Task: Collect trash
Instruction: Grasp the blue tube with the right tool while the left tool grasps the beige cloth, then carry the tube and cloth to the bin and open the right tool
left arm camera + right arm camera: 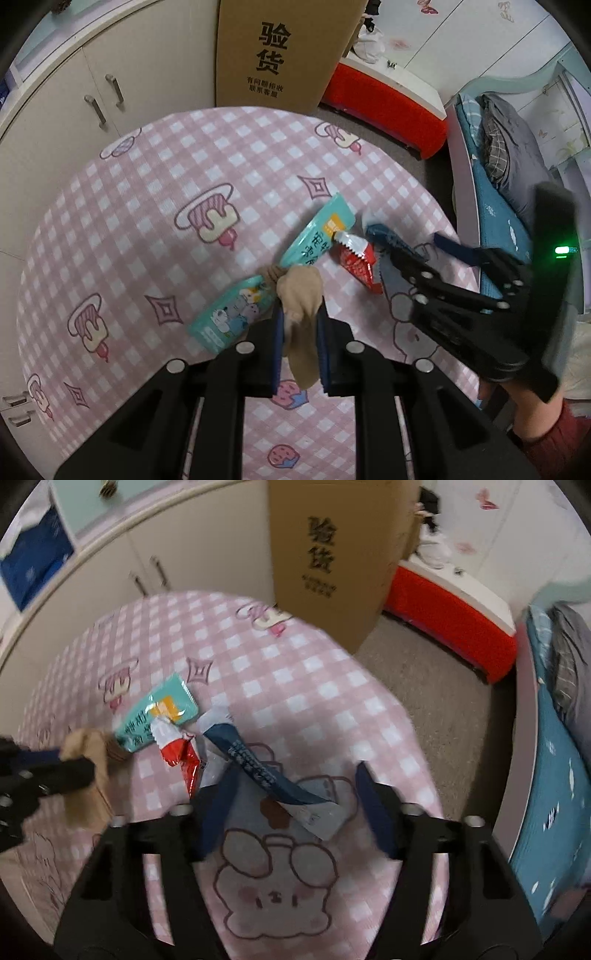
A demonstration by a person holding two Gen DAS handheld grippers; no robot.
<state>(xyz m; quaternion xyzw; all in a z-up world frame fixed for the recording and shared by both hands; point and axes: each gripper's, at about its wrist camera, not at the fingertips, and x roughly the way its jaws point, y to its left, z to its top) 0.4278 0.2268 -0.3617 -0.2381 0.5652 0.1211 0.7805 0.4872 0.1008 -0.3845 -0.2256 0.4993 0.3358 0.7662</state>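
Observation:
My left gripper (300, 317) is shut on a beige sock (299, 295) that hangs crumpled between its blue pads, just above the pink checked table (147, 221). Under the sock lie a teal wrapper (317, 236) and a teal pack (232, 317). A red wrapper (356, 264) lies beside them. In the right wrist view my right gripper (295, 764) points down over a blue-and-white wrapper (266, 771). That wrapper lies between its fingers; the left finger is close to it, the right one stands apart. The sock (88, 753), left gripper (55, 764), teal wrapper (159, 712) and red wrapper (181, 753) show to the left.
A tall cardboard box (284, 51) stands behind the table, with a red-and-white box (384, 99) on the floor to its right. Cream cabinet doors (74, 110) run along the left. A bed with blue bedding (491, 206) borders the right side.

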